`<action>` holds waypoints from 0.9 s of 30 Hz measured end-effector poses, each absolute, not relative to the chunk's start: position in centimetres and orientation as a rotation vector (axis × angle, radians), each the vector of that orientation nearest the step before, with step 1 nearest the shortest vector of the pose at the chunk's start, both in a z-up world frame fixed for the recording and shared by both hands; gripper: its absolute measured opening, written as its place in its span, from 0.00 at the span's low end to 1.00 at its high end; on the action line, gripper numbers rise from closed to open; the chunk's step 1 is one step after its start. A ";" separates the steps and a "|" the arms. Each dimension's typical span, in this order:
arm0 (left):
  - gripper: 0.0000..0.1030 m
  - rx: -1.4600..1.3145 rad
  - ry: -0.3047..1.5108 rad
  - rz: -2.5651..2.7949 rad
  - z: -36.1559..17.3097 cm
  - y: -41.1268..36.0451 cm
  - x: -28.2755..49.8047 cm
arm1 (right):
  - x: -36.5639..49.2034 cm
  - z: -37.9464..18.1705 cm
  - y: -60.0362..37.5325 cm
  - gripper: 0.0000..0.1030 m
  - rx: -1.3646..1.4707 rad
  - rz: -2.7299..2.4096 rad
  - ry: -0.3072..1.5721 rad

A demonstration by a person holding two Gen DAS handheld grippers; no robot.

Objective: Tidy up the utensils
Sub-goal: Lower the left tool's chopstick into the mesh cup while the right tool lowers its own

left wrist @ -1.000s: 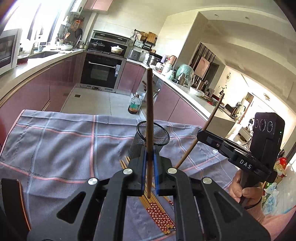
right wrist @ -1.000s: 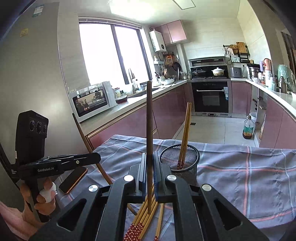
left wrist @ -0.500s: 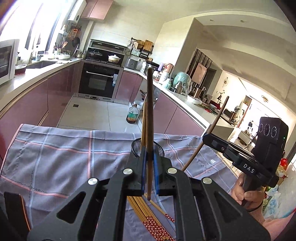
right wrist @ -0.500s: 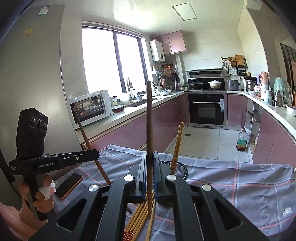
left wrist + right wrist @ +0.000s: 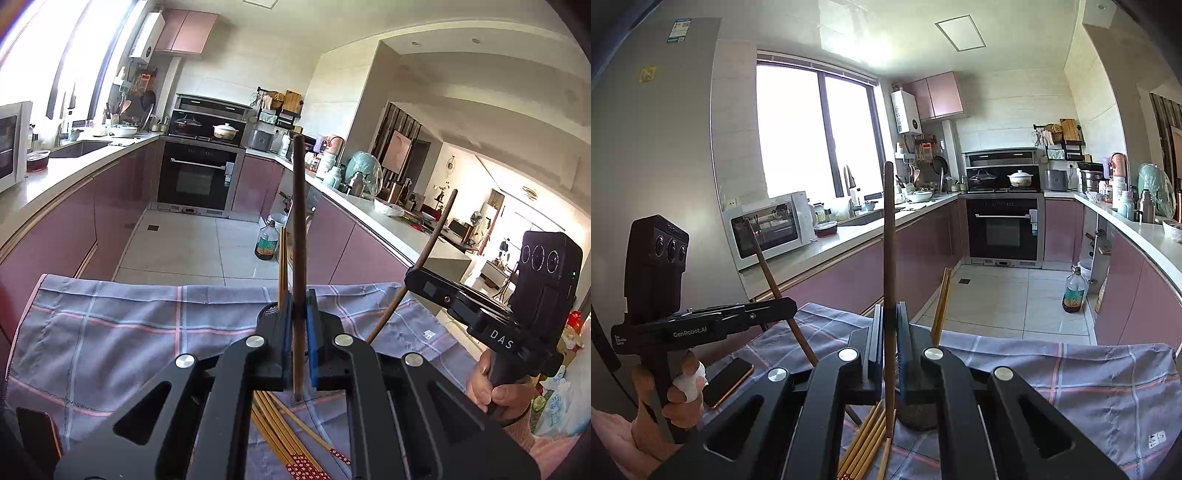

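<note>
Transport step: left gripper (image 5: 299,345) and right gripper (image 5: 889,349) each clamp one dark wooden chopstick (image 5: 298,236) upright, frame centre. Next: lower tips into black mesh cup (image 5: 918,415), lower centre.

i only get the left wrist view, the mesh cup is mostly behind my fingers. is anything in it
Observer: Yes, the right wrist view shows a pair of light chopsticks standing up out of the mesh cup.
Operator: what's the dark thing at my lower left edge
Observer: A phone lying flat on the checked cloth, just under the left gripper.
Operator: is the right gripper shut on its stick
Observer: Yes, the right gripper is shut on a dark chopstick, held upright.
</note>
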State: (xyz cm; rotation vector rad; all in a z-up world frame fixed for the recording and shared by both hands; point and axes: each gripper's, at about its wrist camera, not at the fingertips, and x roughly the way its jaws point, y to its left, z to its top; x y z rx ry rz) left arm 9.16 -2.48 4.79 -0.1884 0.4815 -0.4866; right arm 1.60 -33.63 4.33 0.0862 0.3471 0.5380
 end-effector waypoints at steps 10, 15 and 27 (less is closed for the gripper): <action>0.07 -0.168 0.457 -0.486 5.5 -3.1 10.0 | 1.5 4.9 -33.7 0.05 0.085 0.541 0.326; 0.07 -0.163 0.447 -0.484 6.0 -3.4 10.4 | 1.6 5.1 -33.9 0.05 0.089 0.538 0.316; 0.07 -0.146 0.413 -0.479 7.1 -3.9 11.1 | 2.5 6.3 -34.5 0.05 0.097 0.519 0.287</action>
